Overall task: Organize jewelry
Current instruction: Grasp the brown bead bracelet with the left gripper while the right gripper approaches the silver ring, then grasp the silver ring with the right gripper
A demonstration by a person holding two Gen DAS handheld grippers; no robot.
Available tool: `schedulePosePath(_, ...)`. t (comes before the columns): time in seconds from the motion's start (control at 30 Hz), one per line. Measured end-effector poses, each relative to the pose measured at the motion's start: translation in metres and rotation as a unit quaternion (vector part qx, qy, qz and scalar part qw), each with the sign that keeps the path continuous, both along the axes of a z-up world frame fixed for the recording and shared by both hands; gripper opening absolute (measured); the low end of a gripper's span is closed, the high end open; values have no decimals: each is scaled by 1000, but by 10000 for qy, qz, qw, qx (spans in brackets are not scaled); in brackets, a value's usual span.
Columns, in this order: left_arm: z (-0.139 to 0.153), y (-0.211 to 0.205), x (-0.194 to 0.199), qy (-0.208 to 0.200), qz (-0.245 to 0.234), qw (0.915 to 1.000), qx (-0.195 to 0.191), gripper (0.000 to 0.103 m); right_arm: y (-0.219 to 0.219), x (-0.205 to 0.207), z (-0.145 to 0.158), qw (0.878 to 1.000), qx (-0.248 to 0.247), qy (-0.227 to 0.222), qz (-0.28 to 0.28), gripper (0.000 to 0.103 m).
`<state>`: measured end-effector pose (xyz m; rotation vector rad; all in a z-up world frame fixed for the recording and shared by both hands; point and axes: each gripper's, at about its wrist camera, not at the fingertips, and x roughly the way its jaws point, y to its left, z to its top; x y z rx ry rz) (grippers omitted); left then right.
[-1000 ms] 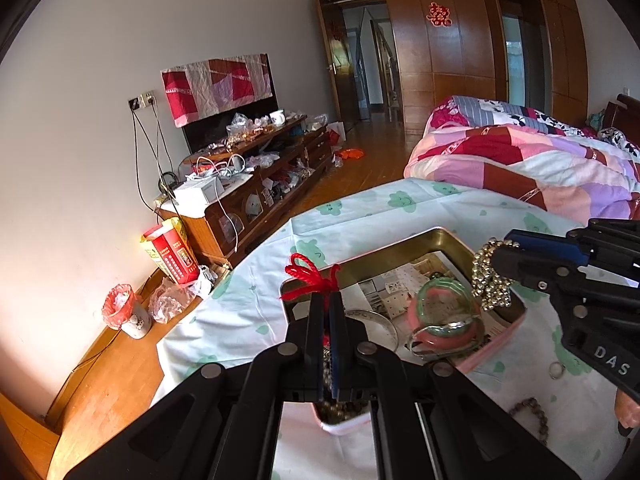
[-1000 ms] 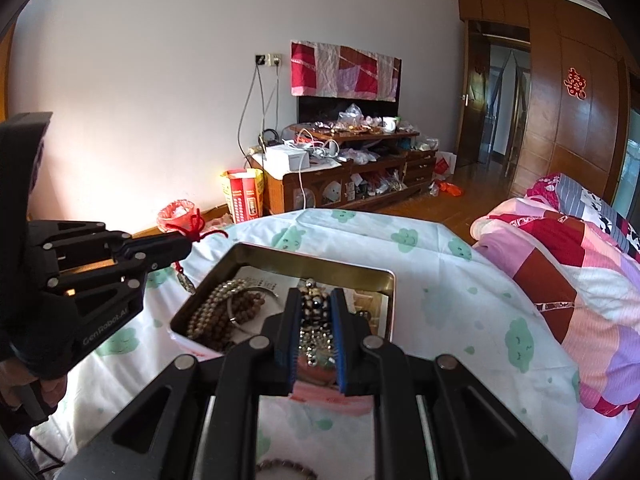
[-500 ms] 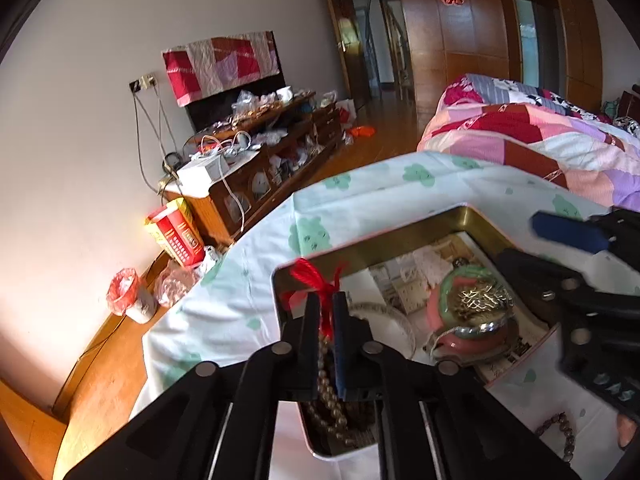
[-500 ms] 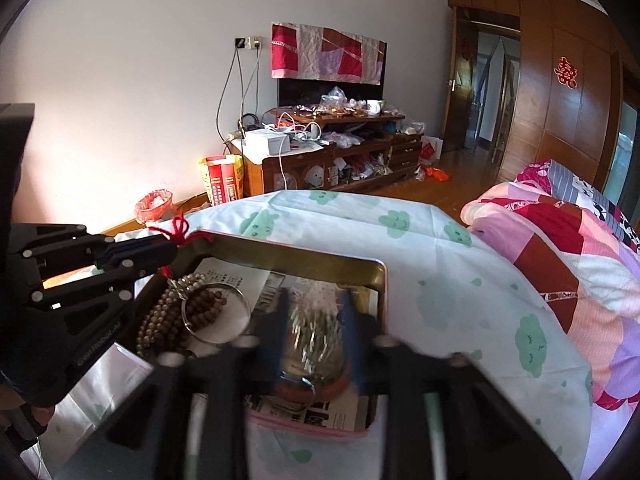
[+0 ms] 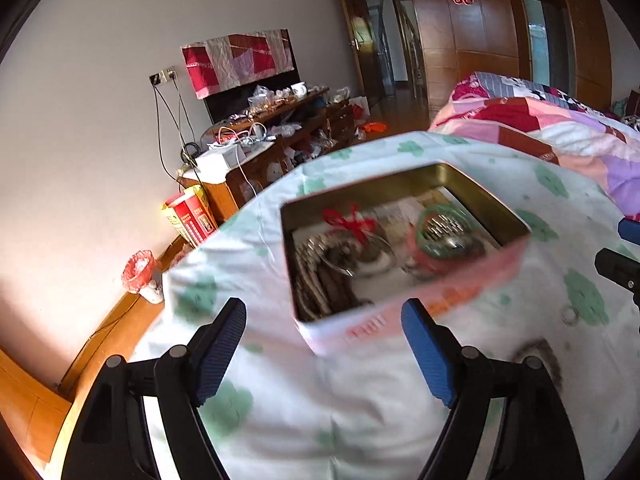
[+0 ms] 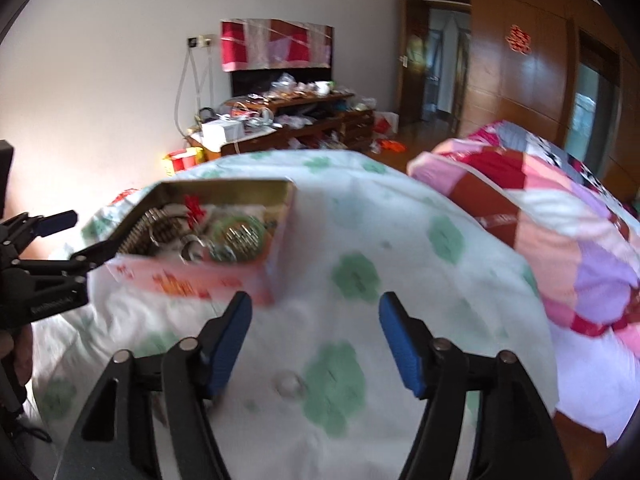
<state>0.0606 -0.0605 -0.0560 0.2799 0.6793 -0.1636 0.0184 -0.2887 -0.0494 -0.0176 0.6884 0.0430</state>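
An open pink tin with a gold inside stands on the bed; it also shows in the right wrist view. In it lie bead strings, a red-tasselled piece, and a green bangle with a pearl piece inside it. My left gripper is open and empty, just short of the tin's near wall. My right gripper is open and empty, to the right of the tin, over a small ring on the sheet. A dark bead bracelet and a ring lie on the sheet.
The sheet is white with green flowers. A patchwork quilt lies to the right. A cluttered wooden TV cabinet stands by the wall, with a red box and a small bin on the floor.
Both grippers opened and dropped their pieces into the tin: the tasselled bead string from the left, the pearl piece from the right. Both pulled back, the right one swinging to the right.
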Motion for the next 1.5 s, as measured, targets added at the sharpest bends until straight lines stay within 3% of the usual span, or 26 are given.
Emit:
schedulePosePath(0.2, -12, -30, -23, 346, -451, 9984, 46, 80, -10, -19, -11, 9997, 35, 56, -220, 74)
schedulePosePath(0.5, -30, -68, -38, 523, -994, 9931, 348, 80, -19, -22, -26, 9992, 108, 101, -360, 77)
schedulePosePath(0.73, -39, -72, -38, 721, -1107, 9903, 424, 80, -22, -21, -30, 9990, 126, 166, -406, 78)
schedulePosePath(0.8, -44, -73, -37, 862, -1199, 9880, 452, 66, -22, -21, -31, 9989, 117, 186, -406, 78)
schedulePosePath(0.9, -45, -72, -41, 958, -1382, 9853, 306, 32, -22, -21, -32, 9989, 108, 229, -393, 78)
schedulePosePath(0.93, -45, -72, -42, 975, -1452, 9841, 292, 25, -23, -20, -32, 9989, 105, 251, -392, 78)
schedulePosePath(0.97, -45, -72, -43, 986, -1492, 9835, 288, 8, -23, -20, -33, 9988, 106, 266, -389, 78)
schedulePosePath(1.1, -45, -66, -45, 987, -1521, 9831, 256, 8, -24, -22, -34, 9988, 135, 283, -378, 78)
schedulePosePath(1.33, -25, -19, -34, 704, -910, 9933, -57, 8, -21, -21, -31, 9991, 273, 275, -169, 78)
schedulePosePath(1.5, -28, 3, -27, 722, -632, 9953, -143, 8, 2, -14, -30, 9989, 62, 415, 214, 63)
